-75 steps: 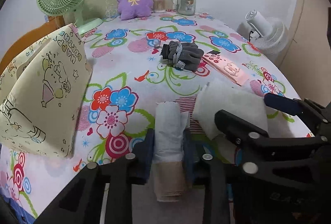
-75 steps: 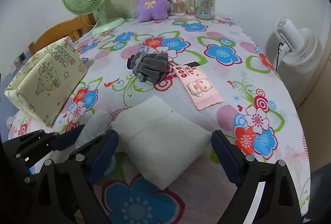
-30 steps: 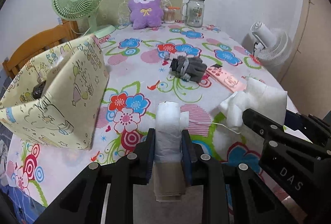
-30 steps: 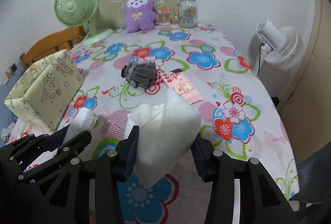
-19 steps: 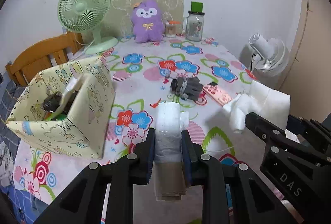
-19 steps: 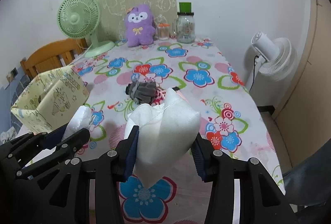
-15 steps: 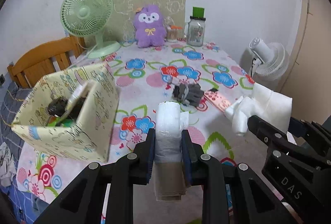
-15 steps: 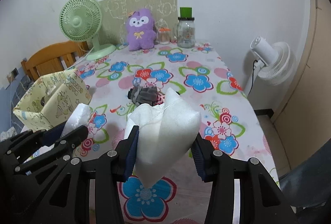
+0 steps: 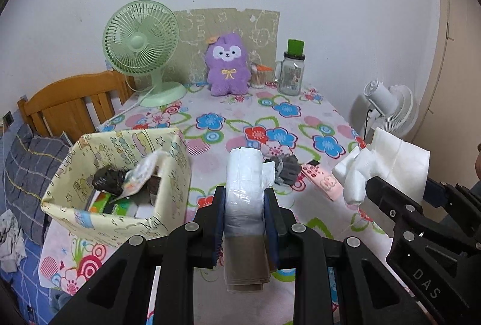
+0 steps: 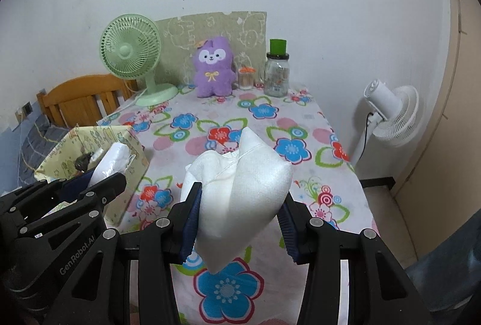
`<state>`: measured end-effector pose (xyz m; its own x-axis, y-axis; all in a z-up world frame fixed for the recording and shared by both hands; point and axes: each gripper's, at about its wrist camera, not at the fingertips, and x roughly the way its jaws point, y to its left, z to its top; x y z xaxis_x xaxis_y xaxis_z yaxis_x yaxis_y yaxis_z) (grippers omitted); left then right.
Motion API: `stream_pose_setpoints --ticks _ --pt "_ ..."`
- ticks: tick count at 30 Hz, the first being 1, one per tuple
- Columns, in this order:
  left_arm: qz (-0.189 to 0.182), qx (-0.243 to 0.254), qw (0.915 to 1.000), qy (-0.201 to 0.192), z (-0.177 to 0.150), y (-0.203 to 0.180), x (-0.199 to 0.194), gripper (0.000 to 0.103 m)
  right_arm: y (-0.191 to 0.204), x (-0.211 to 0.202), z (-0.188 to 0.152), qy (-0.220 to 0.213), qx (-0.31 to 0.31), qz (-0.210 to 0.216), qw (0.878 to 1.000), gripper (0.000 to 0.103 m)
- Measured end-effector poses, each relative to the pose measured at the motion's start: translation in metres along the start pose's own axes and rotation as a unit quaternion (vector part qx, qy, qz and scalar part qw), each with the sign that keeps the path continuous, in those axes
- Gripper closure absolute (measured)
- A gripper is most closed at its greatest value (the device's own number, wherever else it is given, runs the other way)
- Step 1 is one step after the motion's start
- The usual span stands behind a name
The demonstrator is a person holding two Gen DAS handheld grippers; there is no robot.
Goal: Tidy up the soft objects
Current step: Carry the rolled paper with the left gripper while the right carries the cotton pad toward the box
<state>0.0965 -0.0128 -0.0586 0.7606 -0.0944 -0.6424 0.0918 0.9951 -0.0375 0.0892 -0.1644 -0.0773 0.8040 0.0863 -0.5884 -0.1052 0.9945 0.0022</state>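
Note:
My left gripper (image 9: 244,205) is shut on a rolled white cloth (image 9: 245,183) and holds it above the table. My right gripper (image 10: 239,214) is shut on a folded white foam sheet (image 10: 240,192), also held in the air; it shows in the left wrist view (image 9: 387,165). A yellow patterned storage box (image 9: 120,183) stands open at the left table edge with several items inside. Grey gloves (image 9: 287,168) and a pink flat pack (image 9: 323,182) lie on the flowered tablecloth (image 9: 210,126). A purple plush (image 9: 227,63) sits at the back.
A green desk fan (image 9: 141,45), a glass jar with a green lid (image 9: 291,69) and a small cup of sticks (image 9: 259,78) stand along the back wall. A wooden chair (image 9: 69,102) is at the left, a white floor fan (image 9: 387,108) at the right.
Both grippers have risen and pulled back from the table with their loads. The inside of the box has come into view.

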Motion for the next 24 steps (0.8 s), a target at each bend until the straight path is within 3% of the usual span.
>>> stream_pose_setpoints --ticks 24 --pt "0.008 -0.014 0.9999 0.001 0.026 0.061 0.004 0.079 0.059 0.019 0.034 -0.003 -0.021 0.026 0.999 0.053"
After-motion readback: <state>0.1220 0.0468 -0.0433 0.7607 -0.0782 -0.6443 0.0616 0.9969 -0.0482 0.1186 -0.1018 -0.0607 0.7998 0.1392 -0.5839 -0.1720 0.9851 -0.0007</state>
